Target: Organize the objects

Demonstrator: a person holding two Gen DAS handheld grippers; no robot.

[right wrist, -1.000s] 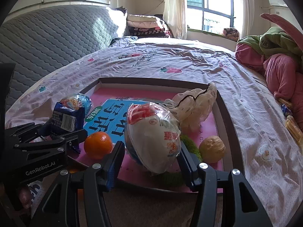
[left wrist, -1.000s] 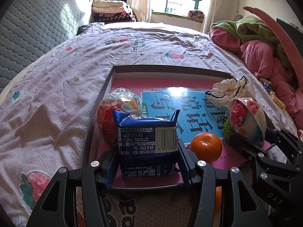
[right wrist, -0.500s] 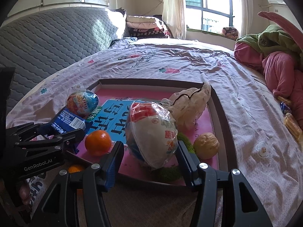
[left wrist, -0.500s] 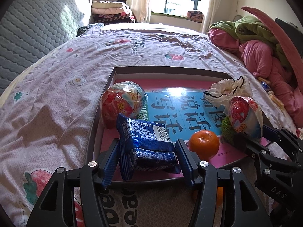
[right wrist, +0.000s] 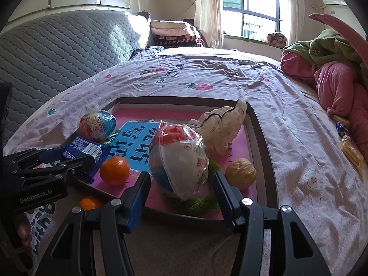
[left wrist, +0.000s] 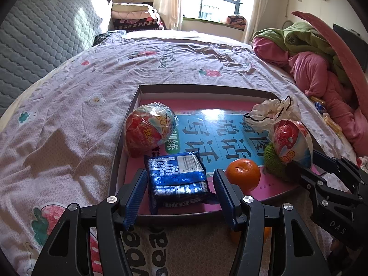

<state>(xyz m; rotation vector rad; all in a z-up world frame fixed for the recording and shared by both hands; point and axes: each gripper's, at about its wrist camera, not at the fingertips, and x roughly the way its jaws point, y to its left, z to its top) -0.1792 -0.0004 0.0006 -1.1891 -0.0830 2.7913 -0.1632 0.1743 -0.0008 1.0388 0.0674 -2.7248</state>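
A shallow box tray with a pink floor lies on the bed. A blue snack packet lies flat in its near left corner, between the open jaws of my left gripper, apart from both pads. My right gripper is open around a white and red wrapped egg toy, which rests tilted on a green scrubber. The tray also holds a red wrapped egg toy, an orange, a walnut, a white cloth and a blue booklet.
A second small orange lies outside the tray's near edge on a printed cloth. Pink and green bedding is piled at the right. A grey quilted headboard stands at the left. Snack wrappers lie on the sheet at the right.
My left gripper lowered the blue packet from upright to flat in the tray and opened off it. My right gripper set the white egg toy down on the scrubber and opened.
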